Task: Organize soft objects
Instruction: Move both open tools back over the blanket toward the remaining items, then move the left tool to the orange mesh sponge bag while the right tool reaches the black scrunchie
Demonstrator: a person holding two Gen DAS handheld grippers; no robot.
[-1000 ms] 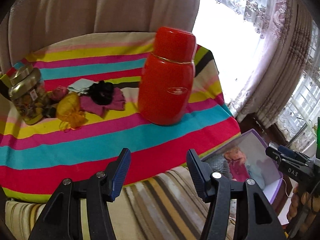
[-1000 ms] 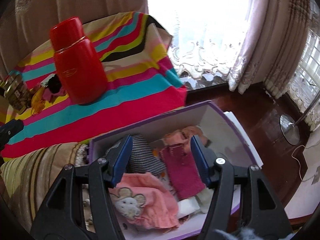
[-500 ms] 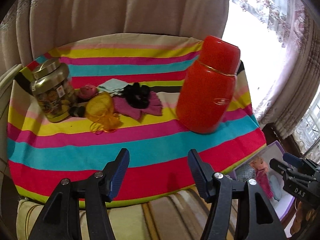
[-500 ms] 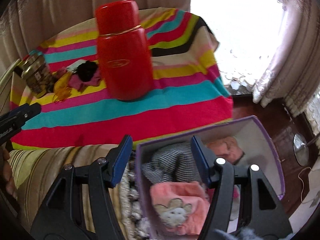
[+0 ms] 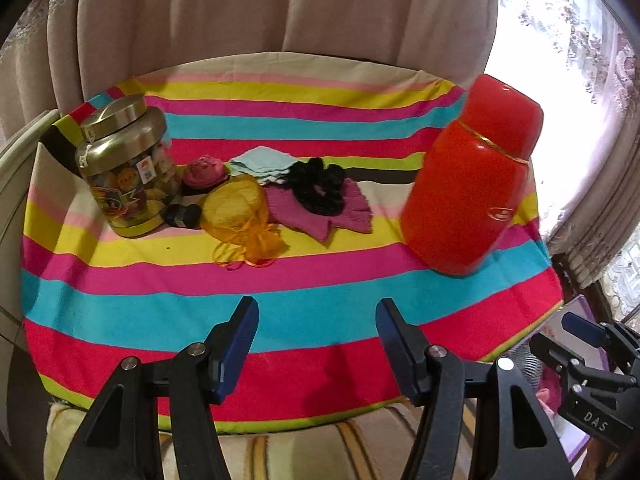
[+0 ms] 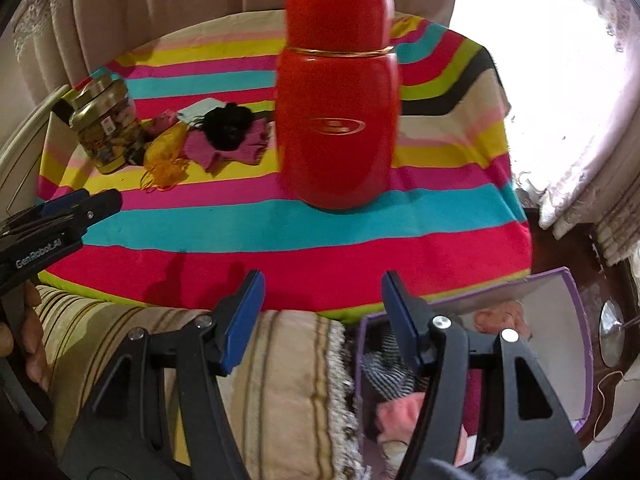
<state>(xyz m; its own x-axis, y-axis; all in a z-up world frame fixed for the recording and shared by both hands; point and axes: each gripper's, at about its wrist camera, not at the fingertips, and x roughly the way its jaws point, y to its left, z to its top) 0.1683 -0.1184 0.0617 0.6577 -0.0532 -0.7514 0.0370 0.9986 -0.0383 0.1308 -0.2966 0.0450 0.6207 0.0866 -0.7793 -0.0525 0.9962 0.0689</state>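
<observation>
both views have swung off the purple box point(image 6: 576, 344), now lower right, toward the soft pile point(image 5: 316, 200) in the frame's upper middle. my left gripper point(image 5: 314, 344) and right gripper point(image 6: 322, 316) are half-open, empty: next pickup, i'd judge.

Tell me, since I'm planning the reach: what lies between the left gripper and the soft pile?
Only bare striped tablecloth between left gripper and soft pile, per the left wrist view.

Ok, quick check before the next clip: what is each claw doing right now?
Left claw: open, nothing between its pads, over the striped tablecloth.
Right claw: open, holding nothing, above the table edge beside the purple box.
</observation>
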